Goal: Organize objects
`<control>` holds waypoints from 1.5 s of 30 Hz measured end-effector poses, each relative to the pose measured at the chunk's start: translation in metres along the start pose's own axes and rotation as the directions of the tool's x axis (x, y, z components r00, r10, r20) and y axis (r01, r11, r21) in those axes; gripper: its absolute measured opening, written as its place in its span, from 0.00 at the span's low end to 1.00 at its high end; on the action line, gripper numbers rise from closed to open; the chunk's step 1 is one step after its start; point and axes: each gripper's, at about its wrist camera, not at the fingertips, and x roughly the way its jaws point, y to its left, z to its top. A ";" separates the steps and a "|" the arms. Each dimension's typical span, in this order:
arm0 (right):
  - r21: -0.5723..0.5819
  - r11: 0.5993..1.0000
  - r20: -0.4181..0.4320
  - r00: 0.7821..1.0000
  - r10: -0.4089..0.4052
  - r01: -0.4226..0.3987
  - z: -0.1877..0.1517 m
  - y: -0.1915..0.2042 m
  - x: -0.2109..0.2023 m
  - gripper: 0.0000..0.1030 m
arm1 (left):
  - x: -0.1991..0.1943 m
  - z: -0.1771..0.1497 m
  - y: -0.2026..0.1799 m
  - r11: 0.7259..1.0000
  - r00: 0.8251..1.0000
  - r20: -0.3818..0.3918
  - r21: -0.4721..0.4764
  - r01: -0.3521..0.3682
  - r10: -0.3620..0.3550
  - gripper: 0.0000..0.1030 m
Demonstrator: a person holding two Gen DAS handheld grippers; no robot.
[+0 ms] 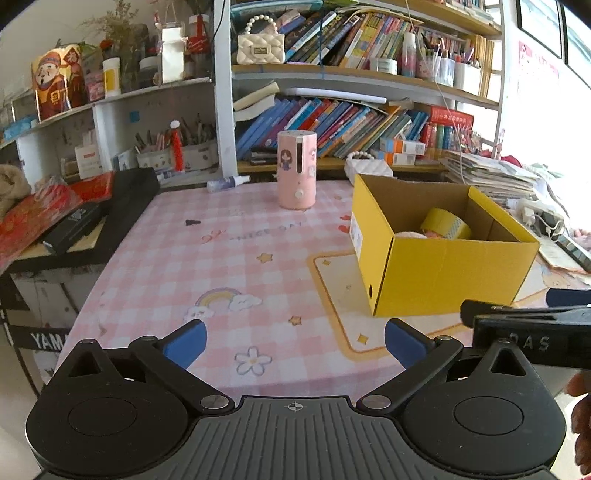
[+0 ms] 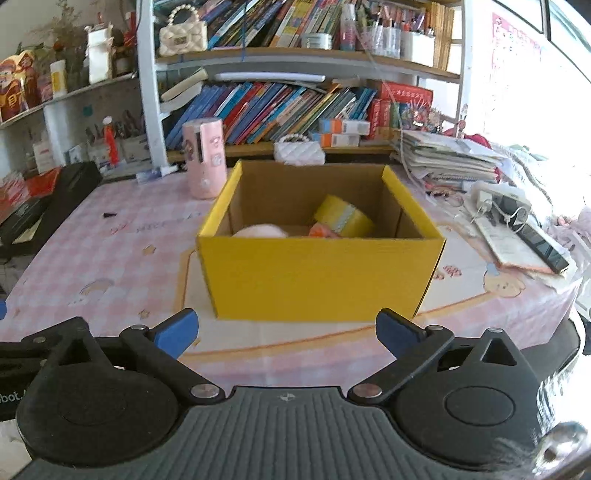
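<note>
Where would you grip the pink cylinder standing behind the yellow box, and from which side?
Grip the pink cylinder across its mid-body, coming in level from the open tablecloth on its front-left. It stands upright, with round, even sides. The yellow box blocks its right. The left gripper is open, empty and nearer that side.

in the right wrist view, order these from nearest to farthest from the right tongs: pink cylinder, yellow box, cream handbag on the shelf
From the right tongs, open and empty:
1. yellow box, straight ahead on the tablecloth, nearest.
2. pink cylinder, upright behind the box's far left corner.
3. cream handbag, up on the shelf at the back left, farthest.
</note>
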 end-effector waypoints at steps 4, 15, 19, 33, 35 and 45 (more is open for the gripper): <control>-0.009 1.000 -0.009 1.000 0.000 0.000 -0.010 0.009 -0.007 1.00 | -0.003 -0.008 0.006 1.000 0.999 -0.016 -0.005 -0.030 0.030 1.00; -0.020 1.000 -0.021 1.000 -0.020 0.019 -0.028 0.021 -0.017 1.00 | -0.011 -0.024 0.014 0.996 0.996 -0.034 -0.027 -0.082 0.081 1.00; -0.025 0.999 -0.033 0.999 -0.022 0.021 -0.032 0.024 -0.019 1.00 | -0.012 -0.027 0.015 0.996 0.995 -0.046 -0.031 -0.088 0.087 1.00; -0.037 0.998 -0.035 0.998 -0.051 0.050 -0.038 0.032 -0.023 1.00 | -0.016 -0.031 0.019 0.992 0.990 -0.068 -0.034 -0.124 0.121 1.00; -0.037 0.998 -0.037 0.998 -0.051 0.049 -0.038 0.032 -0.022 1.00 | -0.015 -0.031 0.019 0.991 0.989 -0.071 -0.033 -0.130 0.127 1.00; -0.044 0.998 -0.049 0.997 -0.057 0.055 -0.036 0.039 -0.020 1.00 | -0.012 -0.030 0.024 0.989 0.986 -0.085 -0.038 -0.144 0.141 1.00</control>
